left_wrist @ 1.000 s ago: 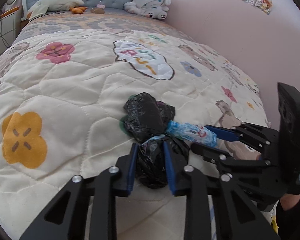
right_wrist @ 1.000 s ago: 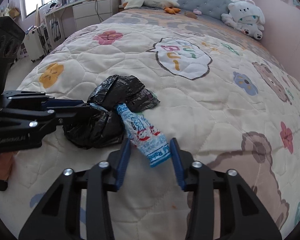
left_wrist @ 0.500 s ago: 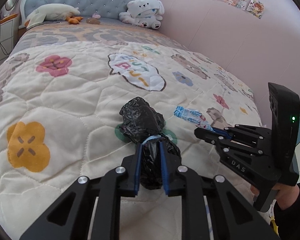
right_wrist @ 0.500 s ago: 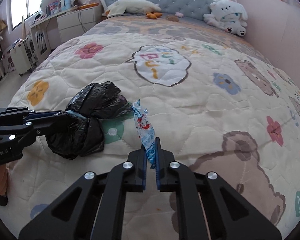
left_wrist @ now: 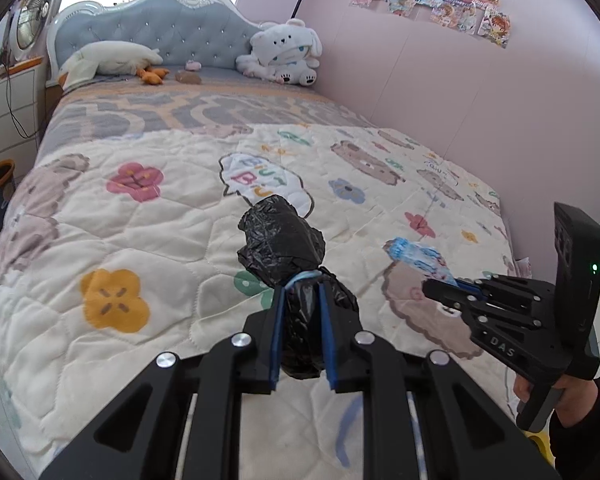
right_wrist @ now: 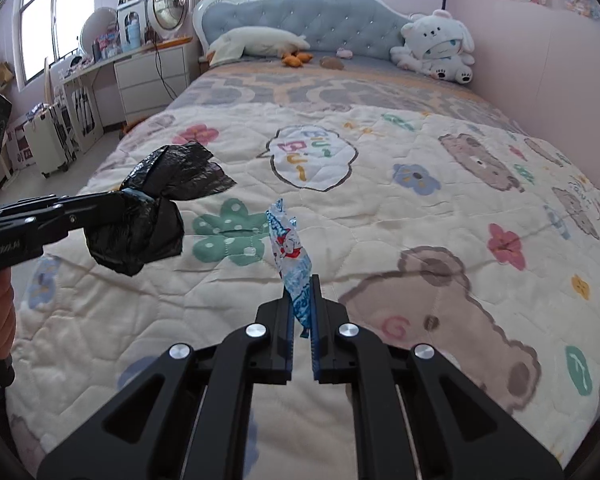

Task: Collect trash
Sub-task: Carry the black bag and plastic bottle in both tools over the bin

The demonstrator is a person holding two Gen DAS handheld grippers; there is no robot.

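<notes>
My left gripper (left_wrist: 300, 286) is shut on a crumpled black plastic bag (left_wrist: 282, 246) and holds it above the quilted bed (left_wrist: 148, 248). The bag also shows in the right wrist view (right_wrist: 140, 236), pinched by the left gripper (right_wrist: 134, 196). My right gripper (right_wrist: 301, 280) is shut on a blue and white snack wrapper (right_wrist: 290, 252), lifted off the quilt. In the left wrist view the right gripper (left_wrist: 446, 286) holds the wrapper (left_wrist: 418, 258) to the right of the bag.
A white plush toy (left_wrist: 282, 54) and a pillow (left_wrist: 112, 58) lie by the blue headboard (right_wrist: 312, 12). A pink wall (left_wrist: 440, 92) runs along the bed's right side. White drawers (right_wrist: 152, 80) and a suitcase (right_wrist: 46, 146) stand left of the bed.
Both grippers closed, the left on the bag and the right on the wrapper, then lifted them off the quilt. The bag and wrapper are now apart.
</notes>
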